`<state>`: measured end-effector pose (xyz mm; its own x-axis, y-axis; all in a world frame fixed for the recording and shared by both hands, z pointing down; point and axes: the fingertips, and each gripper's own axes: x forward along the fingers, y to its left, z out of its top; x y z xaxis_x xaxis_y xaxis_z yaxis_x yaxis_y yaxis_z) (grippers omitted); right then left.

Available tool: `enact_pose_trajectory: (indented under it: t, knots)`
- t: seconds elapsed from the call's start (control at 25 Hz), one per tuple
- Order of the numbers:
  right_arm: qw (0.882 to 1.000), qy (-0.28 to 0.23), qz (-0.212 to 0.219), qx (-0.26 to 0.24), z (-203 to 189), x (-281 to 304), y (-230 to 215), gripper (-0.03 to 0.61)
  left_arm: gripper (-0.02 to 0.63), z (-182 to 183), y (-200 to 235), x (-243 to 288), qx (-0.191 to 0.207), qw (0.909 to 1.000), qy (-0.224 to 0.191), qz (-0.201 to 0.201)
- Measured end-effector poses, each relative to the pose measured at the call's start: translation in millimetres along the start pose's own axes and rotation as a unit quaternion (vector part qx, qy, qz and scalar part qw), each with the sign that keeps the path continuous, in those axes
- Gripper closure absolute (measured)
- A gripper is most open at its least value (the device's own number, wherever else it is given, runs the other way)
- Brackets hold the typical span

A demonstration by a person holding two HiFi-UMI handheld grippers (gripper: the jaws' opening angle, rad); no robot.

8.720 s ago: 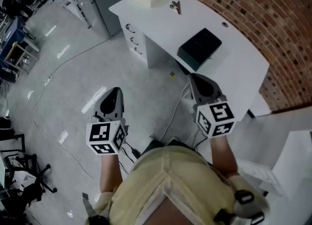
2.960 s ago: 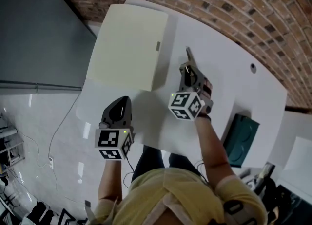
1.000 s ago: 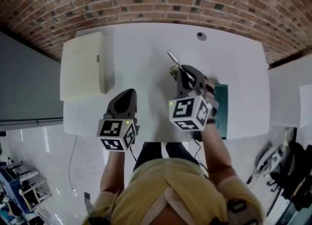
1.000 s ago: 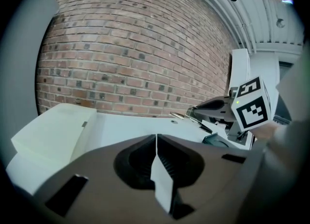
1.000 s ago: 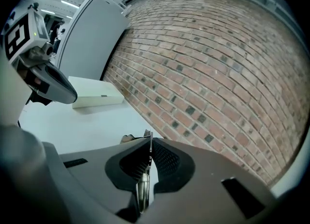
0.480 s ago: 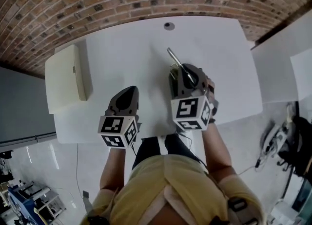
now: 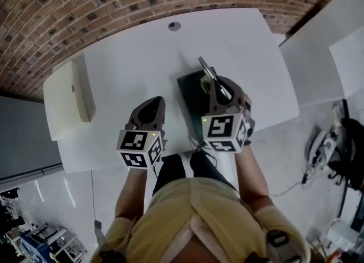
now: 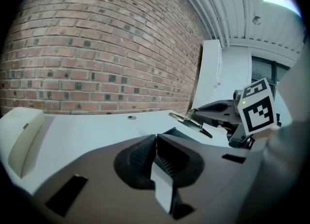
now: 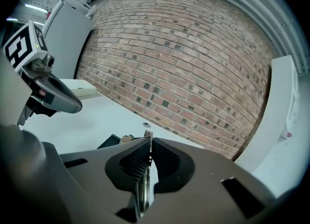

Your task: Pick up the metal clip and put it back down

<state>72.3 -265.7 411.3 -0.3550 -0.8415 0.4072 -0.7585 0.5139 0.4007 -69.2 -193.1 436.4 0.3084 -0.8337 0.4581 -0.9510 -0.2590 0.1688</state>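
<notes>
Right hand-held gripper (image 7: 218,88) clenched on the metal clip (image 7: 206,69), clip held above the far edge of the dark box (image 7: 190,99) on the white surface (image 7: 125,68), left hand-held gripper (image 7: 151,107) closed and empty, just left of the box

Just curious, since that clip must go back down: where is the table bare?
Bare table: between the cream box and the dark box, right of the dark box to the edge, and at the back by the hole. Crowded: the dark box, with the right gripper holding the clip over it.
</notes>
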Motion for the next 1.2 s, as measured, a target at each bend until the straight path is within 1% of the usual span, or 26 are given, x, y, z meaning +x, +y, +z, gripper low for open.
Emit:
enact_pose_trajectory:
  t: [0.28,0.52,0.68,0.88,1.2]
  knots:
    - [1.0,0.025,-0.016,0.005,-32,-19,-15,0.569,0.604,-2,-24,10,0.012,0.9998,0.004,-0.018]
    - [0.999,0.042,-0.017,0.005,-56,-27,-14,0.569,0.604,-6,-34,16,0.013,0.9996,0.007,-0.024]
    - [0.999,0.047,-0.014,-0.005,-65,-31,-6,0.568,0.604,-11,-38,17,0.012,0.9996,0.009,-0.026]
    - [0.998,0.049,-0.019,-0.025,-75,-33,2,0.569,0.604,-14,-38,16,0.009,0.9997,0.008,-0.022]
    - [0.997,0.045,-0.021,-0.051,-78,-36,8,0.568,0.604,-17,-37,10,0.005,0.9999,0.004,-0.014]
